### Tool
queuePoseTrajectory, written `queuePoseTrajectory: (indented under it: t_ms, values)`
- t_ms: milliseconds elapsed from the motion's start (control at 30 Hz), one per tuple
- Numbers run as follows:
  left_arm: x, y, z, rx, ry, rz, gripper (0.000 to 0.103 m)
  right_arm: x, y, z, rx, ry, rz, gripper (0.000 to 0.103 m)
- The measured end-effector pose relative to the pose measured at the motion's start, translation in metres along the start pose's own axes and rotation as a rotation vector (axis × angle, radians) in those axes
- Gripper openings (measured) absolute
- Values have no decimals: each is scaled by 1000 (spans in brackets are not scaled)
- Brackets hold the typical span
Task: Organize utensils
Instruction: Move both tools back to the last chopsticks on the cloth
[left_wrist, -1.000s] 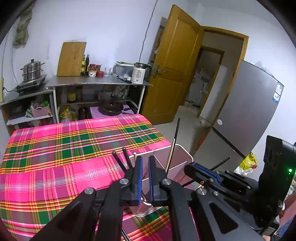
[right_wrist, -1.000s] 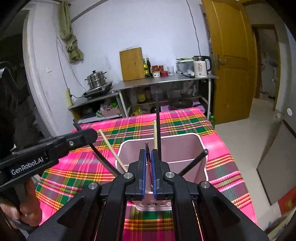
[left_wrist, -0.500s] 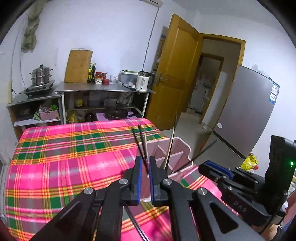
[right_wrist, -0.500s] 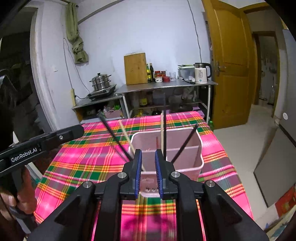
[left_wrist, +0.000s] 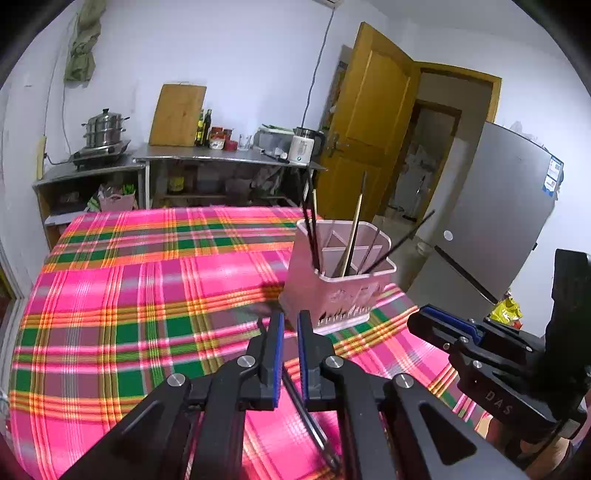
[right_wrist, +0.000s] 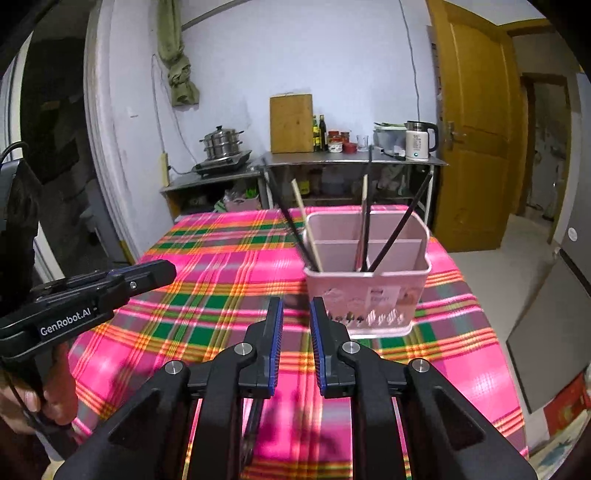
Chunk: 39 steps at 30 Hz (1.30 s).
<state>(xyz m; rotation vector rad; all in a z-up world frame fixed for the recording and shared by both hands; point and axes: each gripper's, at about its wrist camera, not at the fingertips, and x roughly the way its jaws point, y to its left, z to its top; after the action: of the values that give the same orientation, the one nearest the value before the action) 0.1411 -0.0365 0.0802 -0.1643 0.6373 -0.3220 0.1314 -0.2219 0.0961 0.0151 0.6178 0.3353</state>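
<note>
**Pink holder filled, both tools hanging back**

Plaid cloth in pink and green covers the surface (left_wrist: 147, 295). Over its near left side the left tool (left_wrist: 290, 323) hovers with its fingers a narrow gap apart and nothing between them.

Just beyond stands the one pink plastic chopstick holder (right_wrist: 369, 295), upright near the surface's right edge. The chopsticks (right_wrist: 397, 225) stand in its nearer compartments. From the right wrist view I count five:
- a dark and a pale one leaning left;
- a pale and a dark one near upright in the middle;
- a dark one leaning right.

The left view hints at one or two more dark ones.

They look light, stiff, thin and likely slippery. Pinching one mid-shaft above the rim should hold best. The holder itself looks light enough to tip.

Rightmost, the right tool (right_wrist: 295, 306) hovers before the holder, fingers apart and empty.
</note>
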Motion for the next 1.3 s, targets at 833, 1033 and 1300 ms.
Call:
queuePoseTrajectory:
  t_ms: [833,1033,1300]
  values:
    - [31,36,-56,-87,122,53,11,50,15,-55,12,160,73,16]
    - [38,49,-64,-120,142,59,11,83,15,-71,34,243,91,16]
    - [41,60,-67,-145,149,60,11,115,18,-82,43,313,99,16]
